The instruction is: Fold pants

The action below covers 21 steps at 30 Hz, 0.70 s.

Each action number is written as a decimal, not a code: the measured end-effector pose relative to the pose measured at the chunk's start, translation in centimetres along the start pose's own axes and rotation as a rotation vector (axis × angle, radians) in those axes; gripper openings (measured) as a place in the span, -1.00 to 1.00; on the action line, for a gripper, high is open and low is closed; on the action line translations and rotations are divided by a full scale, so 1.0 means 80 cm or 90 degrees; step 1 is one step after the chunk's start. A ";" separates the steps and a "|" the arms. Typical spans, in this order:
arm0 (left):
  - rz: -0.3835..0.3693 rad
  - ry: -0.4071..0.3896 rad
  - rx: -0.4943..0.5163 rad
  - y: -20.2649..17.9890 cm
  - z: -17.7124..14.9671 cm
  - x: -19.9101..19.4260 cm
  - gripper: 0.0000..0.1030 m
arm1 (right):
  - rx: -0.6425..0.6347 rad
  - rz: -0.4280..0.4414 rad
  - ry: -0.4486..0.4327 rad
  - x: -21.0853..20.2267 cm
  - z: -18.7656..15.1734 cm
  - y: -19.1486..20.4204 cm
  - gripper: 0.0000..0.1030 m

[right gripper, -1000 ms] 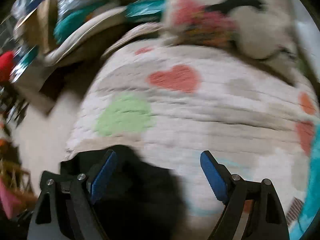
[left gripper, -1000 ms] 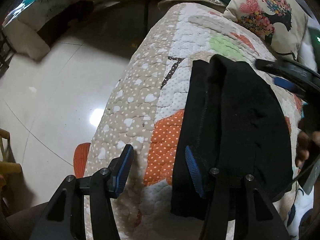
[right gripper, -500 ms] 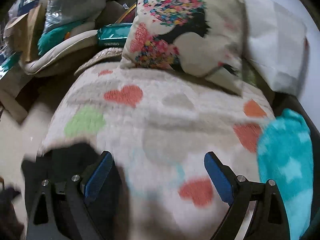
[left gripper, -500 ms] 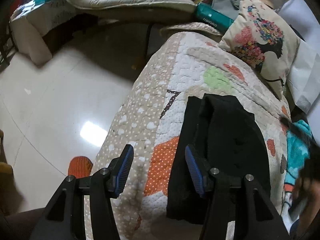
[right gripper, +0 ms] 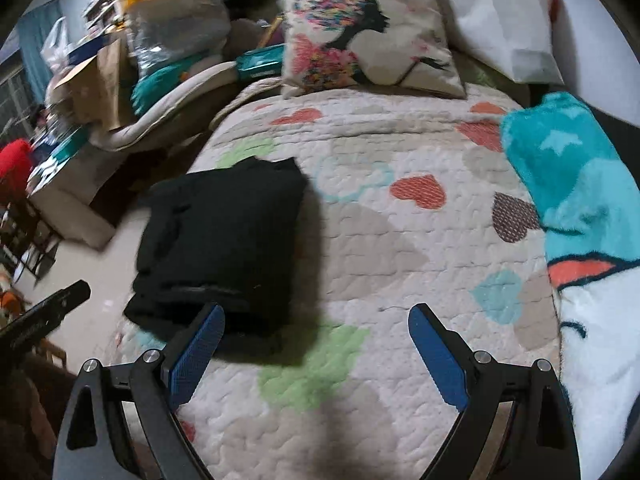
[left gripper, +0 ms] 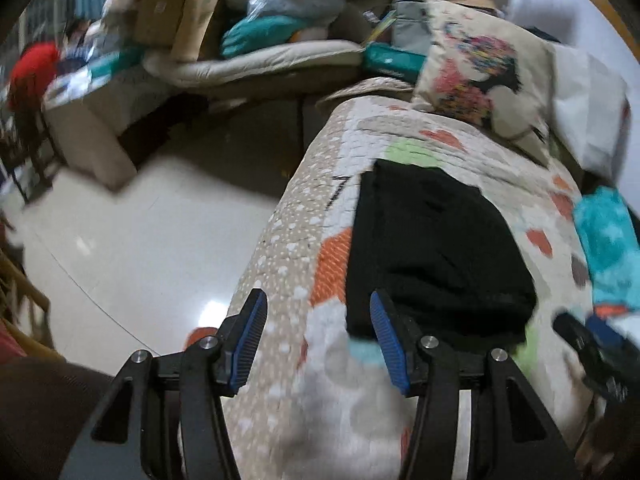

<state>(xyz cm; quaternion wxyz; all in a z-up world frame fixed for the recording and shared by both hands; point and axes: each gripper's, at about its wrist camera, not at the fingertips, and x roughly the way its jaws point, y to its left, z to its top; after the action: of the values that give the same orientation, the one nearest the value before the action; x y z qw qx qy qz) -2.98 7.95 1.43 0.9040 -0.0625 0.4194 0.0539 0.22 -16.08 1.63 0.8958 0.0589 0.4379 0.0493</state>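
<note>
The black pants (left gripper: 436, 252) lie folded in a compact rectangle on the heart-patterned quilt (left gripper: 304, 264), near its left edge. They also show in the right wrist view (right gripper: 224, 236). My left gripper (left gripper: 318, 340) is open and empty, above the quilt just in front of the pants' near left corner. My right gripper (right gripper: 316, 356) is open and empty, above the quilt just in front of and to the right of the pants. The right gripper's tip shows in the left wrist view (left gripper: 592, 348).
A floral pillow (right gripper: 360, 36) and a white pillow (right gripper: 508, 16) lie at the bed's head. A teal and white blanket (right gripper: 580, 208) lies along the right side. Tiled floor (left gripper: 132, 240) is left of the bed, with piled boxes and bedding (right gripper: 132, 68) beyond.
Both grippers have drawn back and up from the pants. The right gripper has left the cloth and now sits nearer the bed's foot. The pants lie flat and still.
</note>
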 end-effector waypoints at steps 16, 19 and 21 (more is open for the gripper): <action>0.006 -0.143 0.089 -0.054 -0.025 -0.138 0.46 | -0.030 -0.006 -0.100 -0.079 -0.021 0.014 0.86; 0.004 -0.149 0.081 -0.050 -0.027 -0.149 0.48 | -0.035 -0.013 -0.121 -0.093 -0.023 0.016 0.86; 0.004 -0.154 0.079 -0.048 -0.027 -0.154 0.49 | -0.038 -0.018 -0.131 -0.099 -0.025 0.017 0.86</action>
<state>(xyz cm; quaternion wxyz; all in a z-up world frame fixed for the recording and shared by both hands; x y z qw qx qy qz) -11.92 3.24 9.77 0.9499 0.0018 0.3102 0.0374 -6.24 -15.74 6.80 0.9378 0.0305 0.3430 0.0433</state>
